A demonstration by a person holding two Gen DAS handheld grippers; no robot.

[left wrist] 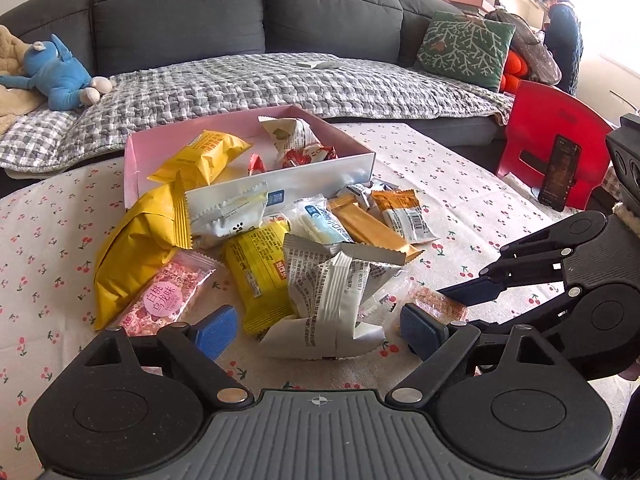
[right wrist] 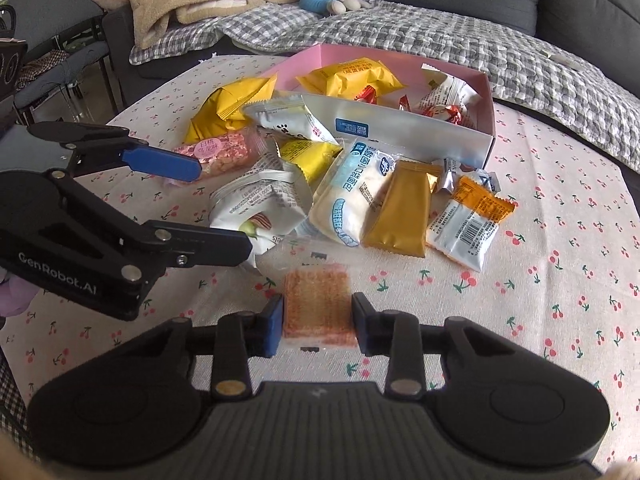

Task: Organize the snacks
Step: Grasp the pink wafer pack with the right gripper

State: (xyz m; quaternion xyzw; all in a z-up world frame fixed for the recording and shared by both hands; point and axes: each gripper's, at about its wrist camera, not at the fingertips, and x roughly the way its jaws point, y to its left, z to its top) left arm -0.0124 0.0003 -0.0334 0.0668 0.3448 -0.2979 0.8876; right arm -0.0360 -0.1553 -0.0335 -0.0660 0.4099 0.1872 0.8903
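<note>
Right gripper (right wrist: 318,314) is clamped on the orange wafer pack (right wrist: 318,304), just in front of the snack pile (right wrist: 340,184); left gripper (left wrist: 318,330) gapes wide over it, holding nothing.

Left wrist view: the plush toy (left wrist: 56,74) at 10 o'clock is cut by the picture's edge; the person (left wrist: 562,46) at 2 o'clock is too small and backlit to make out. The white packet (left wrist: 340,300) hides the snacks under it. Right wrist view: the orange wafer (right wrist: 318,304) is blurred, its near end hidden behind the tongs (right wrist: 318,322). Print on the silver packet (right wrist: 466,224) is illegible.
</note>
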